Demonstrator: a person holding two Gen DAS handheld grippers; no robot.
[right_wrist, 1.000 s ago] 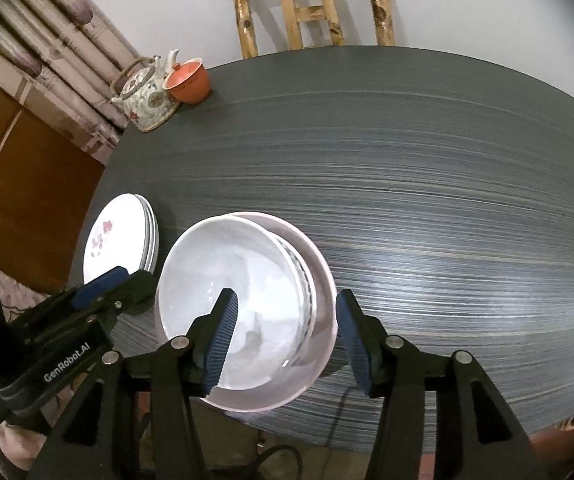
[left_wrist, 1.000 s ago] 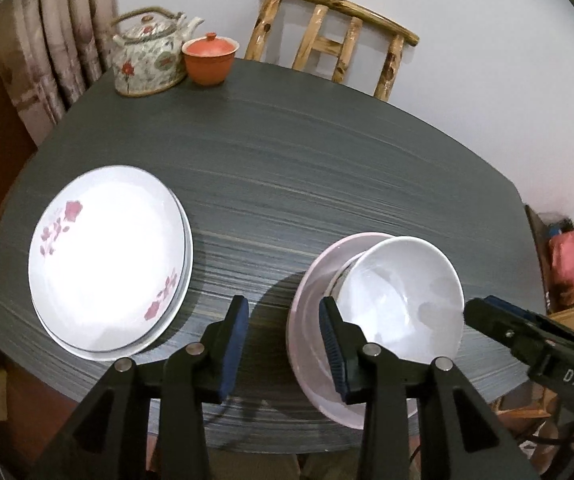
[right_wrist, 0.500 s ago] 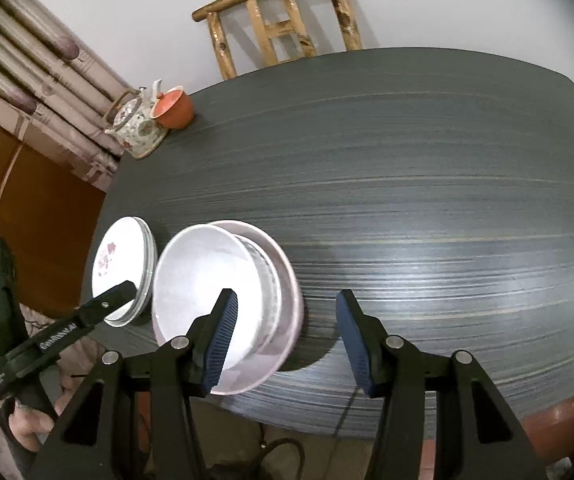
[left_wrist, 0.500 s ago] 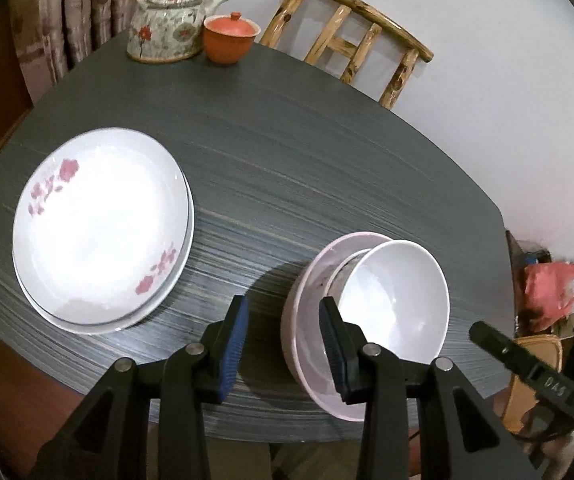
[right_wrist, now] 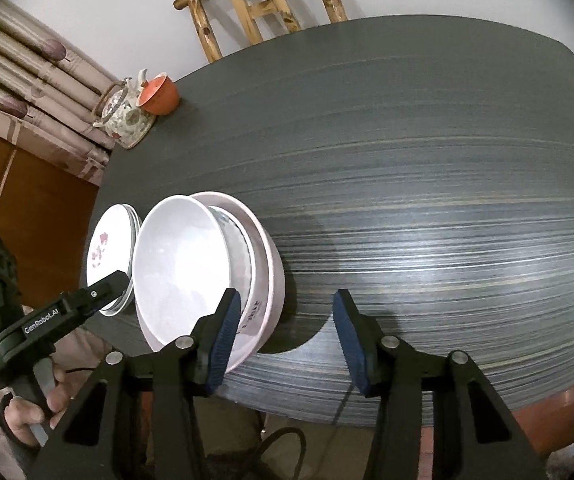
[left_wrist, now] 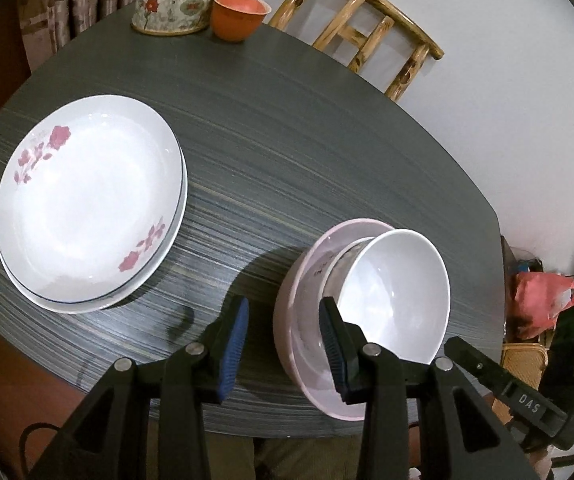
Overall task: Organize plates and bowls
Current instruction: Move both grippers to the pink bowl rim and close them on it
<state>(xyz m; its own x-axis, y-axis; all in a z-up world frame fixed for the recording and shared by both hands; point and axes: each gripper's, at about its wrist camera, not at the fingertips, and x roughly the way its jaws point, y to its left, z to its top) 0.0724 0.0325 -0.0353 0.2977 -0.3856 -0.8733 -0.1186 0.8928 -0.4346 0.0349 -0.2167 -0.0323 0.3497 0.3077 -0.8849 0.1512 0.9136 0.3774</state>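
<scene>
1. The bowls point(left_wrist: 395, 300) sit mouth up, nested: a white one inside a patterned one inside a wide pink one; round, so no long axis
2. The plates point(left_wrist: 87, 208) lie flat in a stack, glossy white with pink flowers and a thin dark rim line
3. Both stacks rest near the front edge of the dark, streaky table point(left_wrist: 307, 140), plates left, bowls right
4. The left gripper point(left_wrist: 283, 344) is spread and empty, its right finger in front of the pink bowl's rim
5. The right gripper point(right_wrist: 287, 340) is spread and empty; bowls are by its left finger
</scene>
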